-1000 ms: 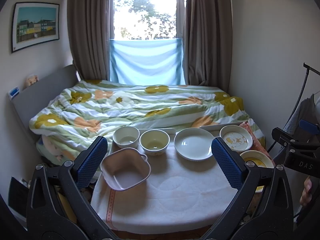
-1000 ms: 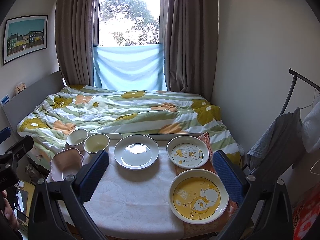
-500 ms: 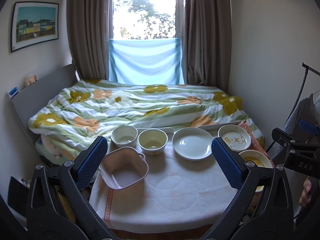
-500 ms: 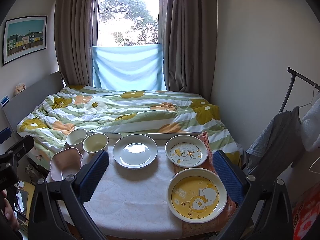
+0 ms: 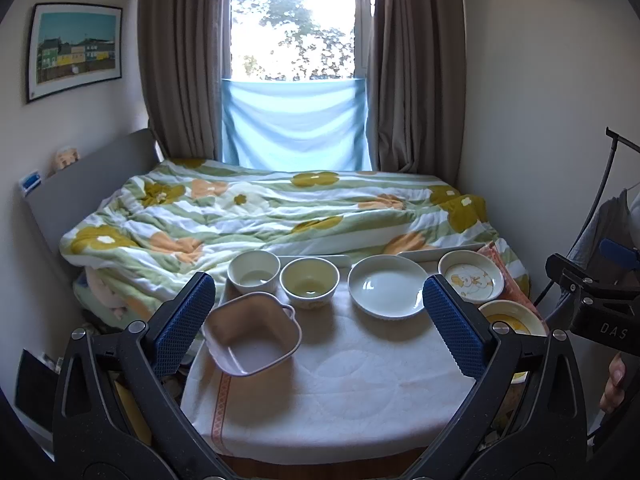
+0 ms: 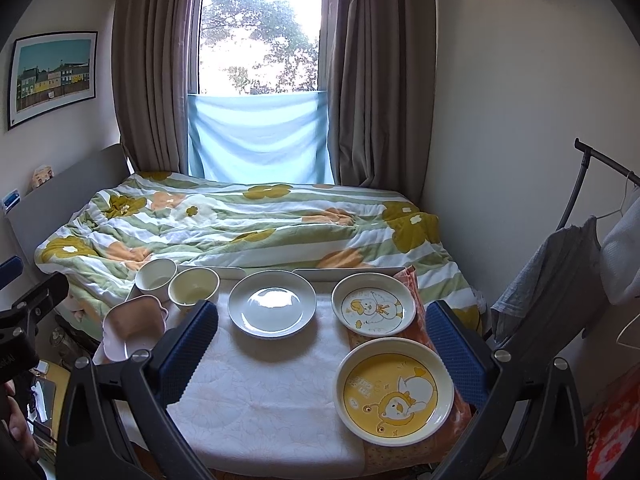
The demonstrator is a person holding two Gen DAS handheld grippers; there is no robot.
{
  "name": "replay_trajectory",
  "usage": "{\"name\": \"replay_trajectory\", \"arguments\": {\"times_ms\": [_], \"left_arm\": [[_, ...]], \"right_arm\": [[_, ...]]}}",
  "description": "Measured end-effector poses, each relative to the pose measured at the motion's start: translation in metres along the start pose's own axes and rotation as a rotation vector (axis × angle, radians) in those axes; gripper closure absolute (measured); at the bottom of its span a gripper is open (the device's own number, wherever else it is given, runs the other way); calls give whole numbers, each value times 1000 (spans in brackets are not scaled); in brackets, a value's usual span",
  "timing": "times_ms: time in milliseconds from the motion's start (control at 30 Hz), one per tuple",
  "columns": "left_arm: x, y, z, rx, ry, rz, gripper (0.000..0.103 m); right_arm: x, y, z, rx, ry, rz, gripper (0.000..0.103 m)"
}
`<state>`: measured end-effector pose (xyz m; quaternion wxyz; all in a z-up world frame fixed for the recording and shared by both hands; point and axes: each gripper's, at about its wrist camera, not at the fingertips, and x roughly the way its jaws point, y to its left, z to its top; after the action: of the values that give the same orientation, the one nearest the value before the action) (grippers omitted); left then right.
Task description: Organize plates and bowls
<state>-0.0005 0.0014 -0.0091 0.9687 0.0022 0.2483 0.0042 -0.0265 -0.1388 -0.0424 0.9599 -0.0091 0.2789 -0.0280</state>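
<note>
A small table under a white cloth [image 5: 336,380] [image 6: 260,400] carries the dishes. In the left wrist view, a pink square bowl [image 5: 252,334] sits front left, a white bowl [image 5: 253,272] and a yellowish bowl [image 5: 309,282] behind it, then a plain white plate [image 5: 386,292], a duck-print plate [image 5: 470,277] and a yellow plate [image 5: 510,322]. The right wrist view shows the yellow plate [image 6: 394,390], duck plate [image 6: 374,307], white plate [image 6: 273,304] and bowls [image 6: 193,289]. My left gripper [image 5: 320,320] and right gripper [image 6: 320,340] hover open above the table's near side, holding nothing.
A bed with a flowered quilt [image 5: 280,216] lies right behind the table. Curtains and a window stand at the back. A clothes rack with hanging garments [image 6: 560,272] is to the right. An orange patterned cloth [image 6: 408,280] lies under the right-hand plates.
Both views have shifted only slightly, with the dishes drifting a little leftward in frame. No dish has moved and both grippers stay open.
</note>
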Motion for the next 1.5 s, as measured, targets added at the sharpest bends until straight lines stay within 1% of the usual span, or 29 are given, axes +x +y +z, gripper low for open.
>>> {"name": "replay_trajectory", "arguments": {"times_ms": [433,500,567,633,767,833,867,900,933,1067,1200,1233,1267,1300,1333,1367,1400,1433,1500], "left_arm": [[-3,1,5,10,7,-16,0],[-1,0,8,20,16,-30,0],[6,-2,11,40,36,-60,0],[15,-6,12,66,67,-110,0],[38,-24,8,135,123,-195,0],[54,-39,0,182,143,-215,0],[63,-48,-4,201,161,-210,0],[73,-56,-8,214,188,-217,0],[85,-67,-13,222,223,-241,0],[125,-107,-33,241,317,-302,0],[173,-154,-59,283,430,-397,0],[186,-166,-67,296,460,-423,0],[197,-177,-73,310,488,-440,0],[211,-189,-82,328,526,-452,0],[223,-198,-89,334,558,-465,3],[234,-209,-97,334,594,-483,5],[244,-216,-104,333,628,-498,10],[253,-223,-113,334,658,-509,18],[267,-237,-126,343,698,-512,26]], "right_arm": [[-1,0,0,2,-4,7,0],[-5,-3,-1,17,-3,13,0],[-5,-7,-2,37,4,12,0],[-6,-10,-4,49,19,9,0],[0,-23,-17,96,70,-41,0],[7,-34,-29,129,107,-65,0],[11,-42,-36,150,127,-76,0],[15,-52,-44,176,149,-83,0],[19,-60,-51,199,166,-81,0],[46,-108,-88,330,273,-69,0],[71,-145,-122,425,326,-58,1],[78,-155,-131,446,335,-52,3],[85,-162,-139,462,346,-44,8],[94,-170,-146,480,362,-36,15],[102,-176,-153,498,381,-25,19],[111,-183,-160,519,397,-7,25],[119,-188,-165,538,416,5,30],[127,-193,-170,552,431,13,32],[141,-203,-176,576,453,33,41]]}}
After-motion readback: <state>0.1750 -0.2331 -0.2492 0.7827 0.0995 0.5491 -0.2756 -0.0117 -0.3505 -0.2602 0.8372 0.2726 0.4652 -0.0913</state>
